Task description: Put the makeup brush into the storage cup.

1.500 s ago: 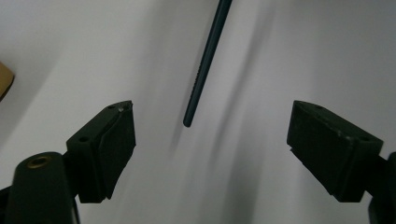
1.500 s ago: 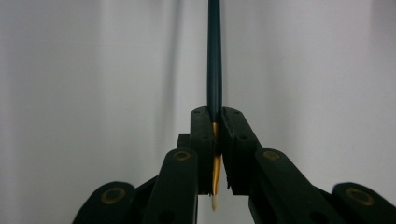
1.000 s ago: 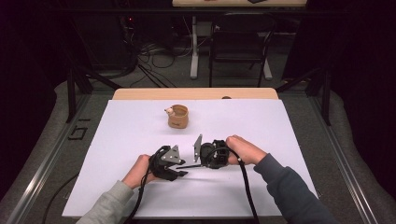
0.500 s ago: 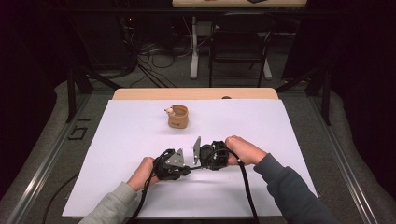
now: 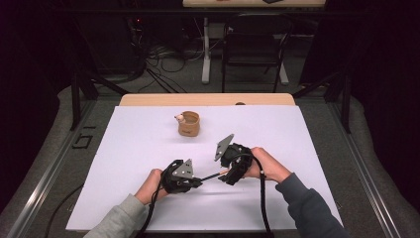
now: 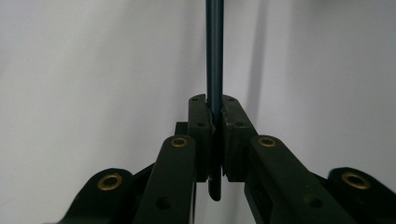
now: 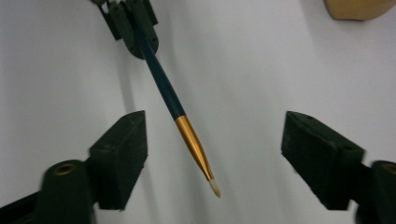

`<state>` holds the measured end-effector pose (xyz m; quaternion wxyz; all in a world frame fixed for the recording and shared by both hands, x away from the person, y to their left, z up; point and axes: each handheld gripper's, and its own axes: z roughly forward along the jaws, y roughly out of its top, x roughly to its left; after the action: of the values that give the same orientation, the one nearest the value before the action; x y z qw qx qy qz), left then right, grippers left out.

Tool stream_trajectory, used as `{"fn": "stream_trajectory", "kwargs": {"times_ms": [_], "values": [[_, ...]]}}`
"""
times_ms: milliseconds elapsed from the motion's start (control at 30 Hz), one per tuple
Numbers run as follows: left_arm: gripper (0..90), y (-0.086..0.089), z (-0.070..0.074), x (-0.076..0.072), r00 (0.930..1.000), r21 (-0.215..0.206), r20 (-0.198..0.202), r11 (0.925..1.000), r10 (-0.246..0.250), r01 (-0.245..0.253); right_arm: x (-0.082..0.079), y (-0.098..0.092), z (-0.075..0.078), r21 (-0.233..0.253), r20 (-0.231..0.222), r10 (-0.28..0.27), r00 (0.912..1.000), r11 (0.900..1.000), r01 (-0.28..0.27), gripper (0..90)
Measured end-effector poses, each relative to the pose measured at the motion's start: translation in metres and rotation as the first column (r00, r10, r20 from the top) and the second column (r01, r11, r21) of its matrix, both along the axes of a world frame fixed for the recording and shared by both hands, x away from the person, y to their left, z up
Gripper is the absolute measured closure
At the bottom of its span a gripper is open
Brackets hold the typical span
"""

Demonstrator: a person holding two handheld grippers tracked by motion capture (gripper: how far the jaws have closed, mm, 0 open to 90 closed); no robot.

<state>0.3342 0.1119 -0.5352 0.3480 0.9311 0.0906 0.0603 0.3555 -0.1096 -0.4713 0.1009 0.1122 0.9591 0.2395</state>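
left hand-held gripper [image 5: 195, 182] low and left of centre in the high view, clenched on a paintbrush [image 5: 212, 176] by its dark blue handle. in the left gripper view, handle [image 6: 215, 51] running straight up from between the pressed-together pads, blunt end poking out just below them. right hand-held gripper [image 5: 229, 174] just right of it in the high view, turned toward the left one, released, jaws spread wide. in the right gripper view, paintbrush [image 7: 180, 114] slanting from the upper left down toward the lower middle, gold ferrule and pale bristle tip lying in the gap between the two pads [image 7: 120, 149], touching neither. left hand-held gripper [image 7: 135, 32] visible there at the upper left, gripping the far end of the handle. brush held just above the white counter [image 5: 297, 148], between the two grippers. small brown cup [image 5: 188, 124] with something pale at its rim standing further up the frame, left of centre, well apart from both grippers. grey sleeves entering from the bottom edge.
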Motion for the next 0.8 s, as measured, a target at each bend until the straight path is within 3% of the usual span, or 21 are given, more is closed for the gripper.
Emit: {"fn": "stream_trajectory", "kwargs": {"times_ms": [33,67,133,200,333,500,567,733,800], "values": [[84.9,0.001,0.0,0.0,1.0,-0.002,-0.002,1.0,0.002,-0.002,0.001,-0.008,-0.001,0.071,-0.012,-0.038,0.9992,0.997,0.039,16.9],[84.9,0.001,0.0,0.001,1.0,-0.004,-0.002,1.0,0.004,-0.004,0.001,-0.008,-0.001,0.071,-0.012,-0.038,0.9992,0.997,0.039,16.9],[84.9,0.002,-0.001,0.001,0.9999,-0.014,-0.008,0.9998,0.013,-0.013,0.0,-0.016,-0.002,0.125,-0.021,-0.08,0.9966,0.989,0.082,15.3],[84.8,0.003,-0.001,0.001,0.9997,-0.02,-0.011,0.9996,0.02,-0.02,0.001,-0.025,-0.005,0.186,-0.018,-0.147,0.989,0.971,0.148,14.3],[84.9,0.006,-0.002,0.002,0.9993,-0.031,-0.022,0.999,0.031,-0.032,-0.001,-0.042,-0.012,0.275,-0.032,-0.221,0.9749,0.936,0.221,10.1],[84.8,0.007,-0.003,0.003,0.9988,-0.042,-0.025,0.9982,0.043,-0.044,-0.006,-0.056,-0.019,0.324,-0.062,-0.273,0.96,0.904,0.278,3.7],[84.8,0.008,-0.004,0.003,0.9978,-0.048,-0.038,0.9972,0.055,-0.057,-0.006,-0.057,-0.02,0.327,-0.062,-0.273,0.9601,0.903,0.278,3.6],[84.8,0.009,-0.005,0.001,0.9961,-0.056,-0.036,0.995,0.081,-0.083,-0.012,-0.062,-0.023,0.35,-0.068,-0.296,0.9527,0.887,0.301,3.1],[84.8,0.01,-0.004,0.001,0.9953,-0.064,-0.034,0.9937,0.09,-0.092,-0.011,-0.065,-0.024,0.375,-0.087,-0.305,0.9485,0.872,0.314,2.6]]}}
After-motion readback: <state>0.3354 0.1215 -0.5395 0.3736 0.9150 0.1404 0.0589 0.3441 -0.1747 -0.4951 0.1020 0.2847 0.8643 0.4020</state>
